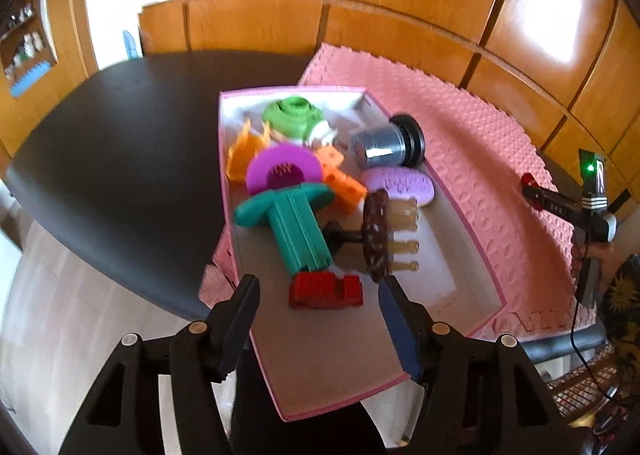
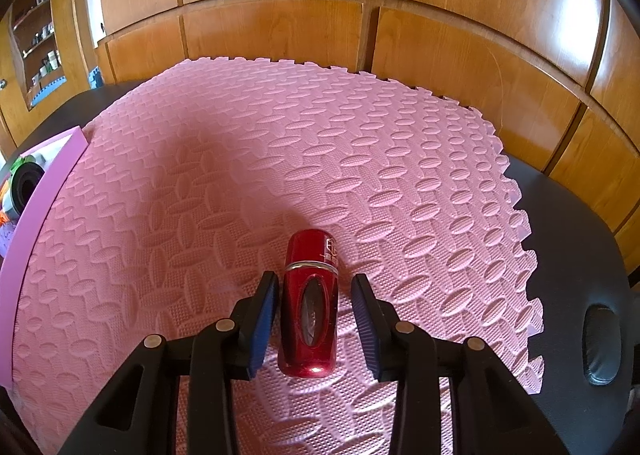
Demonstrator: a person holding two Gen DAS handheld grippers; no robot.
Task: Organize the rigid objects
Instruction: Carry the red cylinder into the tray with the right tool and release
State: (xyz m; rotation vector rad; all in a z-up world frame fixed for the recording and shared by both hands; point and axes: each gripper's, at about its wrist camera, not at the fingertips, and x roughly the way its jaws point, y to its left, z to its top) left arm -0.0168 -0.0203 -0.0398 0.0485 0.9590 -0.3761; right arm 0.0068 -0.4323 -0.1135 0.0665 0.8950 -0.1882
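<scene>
In the left wrist view a pink box (image 1: 225, 175) holds several toys: a teal peg (image 1: 298, 233), a purple disc (image 1: 284, 171), orange cheese wedges (image 1: 344, 185), a green piece (image 1: 294, 115), a metal cylinder (image 1: 386, 145), a lilac oval (image 1: 400, 183), a brown disc on a stand (image 1: 376, 235) and a red brick (image 1: 326, 291). My left gripper (image 1: 320, 281) hangs open just above the red brick, with nothing between its fingers. On the pink foam mat (image 2: 320, 135) lies a red bottle (image 2: 310, 303). My right gripper (image 2: 315, 276) straddles it, a gap showing at each pad.
The mat covers the right part of a black table (image 1: 120, 143), and the box rests on the mat's left edge (image 2: 40, 195). Wooden cabinet panels (image 2: 280, 35) stand close behind the table. A cable and a person's patterned sleeve (image 1: 624, 295) are at the right.
</scene>
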